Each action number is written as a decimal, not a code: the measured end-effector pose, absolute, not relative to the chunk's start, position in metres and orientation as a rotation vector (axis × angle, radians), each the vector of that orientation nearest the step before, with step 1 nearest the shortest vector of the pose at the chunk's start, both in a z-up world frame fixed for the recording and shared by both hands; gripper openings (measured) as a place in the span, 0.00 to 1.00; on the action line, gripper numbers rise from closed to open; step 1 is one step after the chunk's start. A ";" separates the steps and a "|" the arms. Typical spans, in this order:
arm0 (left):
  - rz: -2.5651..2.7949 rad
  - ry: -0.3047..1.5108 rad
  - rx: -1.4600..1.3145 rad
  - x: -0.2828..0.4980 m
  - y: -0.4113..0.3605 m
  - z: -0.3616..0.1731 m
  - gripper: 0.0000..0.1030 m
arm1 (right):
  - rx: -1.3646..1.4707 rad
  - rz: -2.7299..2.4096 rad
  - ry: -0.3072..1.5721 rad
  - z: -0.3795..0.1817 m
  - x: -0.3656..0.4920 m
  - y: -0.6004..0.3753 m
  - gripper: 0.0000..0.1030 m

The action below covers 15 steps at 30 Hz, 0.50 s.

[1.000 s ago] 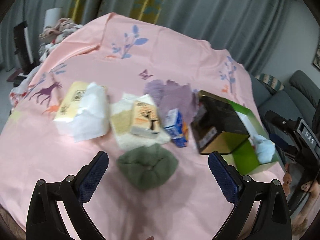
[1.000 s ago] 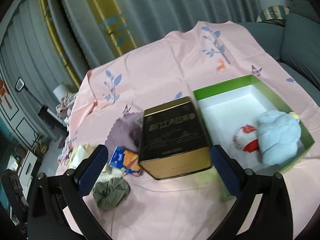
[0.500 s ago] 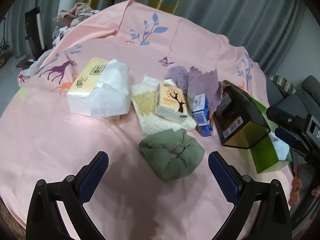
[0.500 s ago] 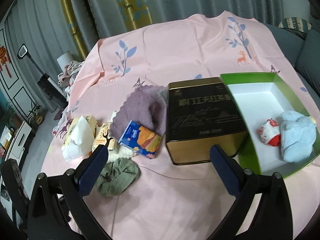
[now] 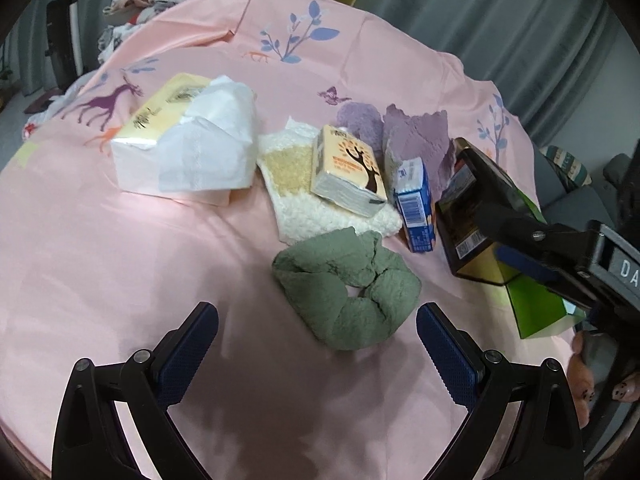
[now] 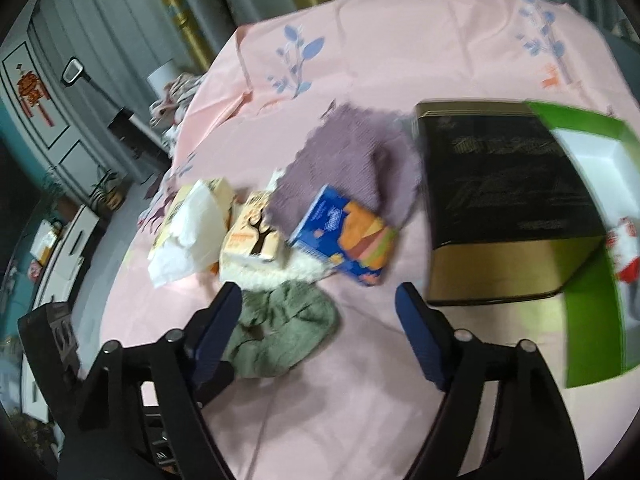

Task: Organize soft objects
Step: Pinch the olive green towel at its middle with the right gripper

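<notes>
**A:** Soft objects first: which one lies nearest?

**B:** A green scrunchie [image 5: 348, 284] on the pink cloth [image 5: 120, 280] that covers the tabletop. From the left wrist it sits just beyond the left gripper [image 5: 316, 344], at about 1 o'clock from the gap. Those jaws stand wide apart and hold nothing.

**A:** And the right gripper [image 6: 318, 320]?

**B:** Its jaws are closing, with only bare cloth between the 2 pads; they grip nothing. In that blurred view the scrunchie lies at 9 o'clock of the gap, partly behind the left pad.

**A:** What comes next, going outward?

**B:** A fluffy white and yellow cloth [image 5: 316, 200] touching the scrunchie's far edge, with a tree-print tissue pack [image 5: 348, 170] resting on it. At 3 o'clock of that, a blue tissue pack [image 5: 416, 204] stands on end. At 9 o'clock lies a big tissue pack [image 5: 188, 148], its white tissue pulled up.

**A:** Farther still?

**B:** A purple cloth [image 5: 416, 128] spread behind the 2 small packs. At 3 o'clock of it sits a black and gold tin [image 6: 508, 208], and past that a green box [image 6: 592, 304] with a red and white toy [image 6: 624, 252] inside.
</notes>
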<state>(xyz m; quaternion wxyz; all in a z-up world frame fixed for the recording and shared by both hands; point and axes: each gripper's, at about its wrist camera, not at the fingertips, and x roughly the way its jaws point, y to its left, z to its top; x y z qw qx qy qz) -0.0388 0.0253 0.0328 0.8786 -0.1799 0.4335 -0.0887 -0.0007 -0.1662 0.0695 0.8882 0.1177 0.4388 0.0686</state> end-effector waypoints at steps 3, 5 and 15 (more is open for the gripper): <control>-0.194 0.922 -0.377 -0.035 0.023 0.027 0.93 | 0.272 0.185 0.964 0.053 0.009 -0.160 0.74; -0.193 0.928 -0.372 -0.033 0.021 0.024 0.90 | 0.281 0.200 0.992 0.043 0.015 -0.158 0.74; -0.179 0.925 -0.335 -0.024 0.011 0.017 0.56 | 0.353 0.278 1.088 0.004 0.033 -0.150 0.68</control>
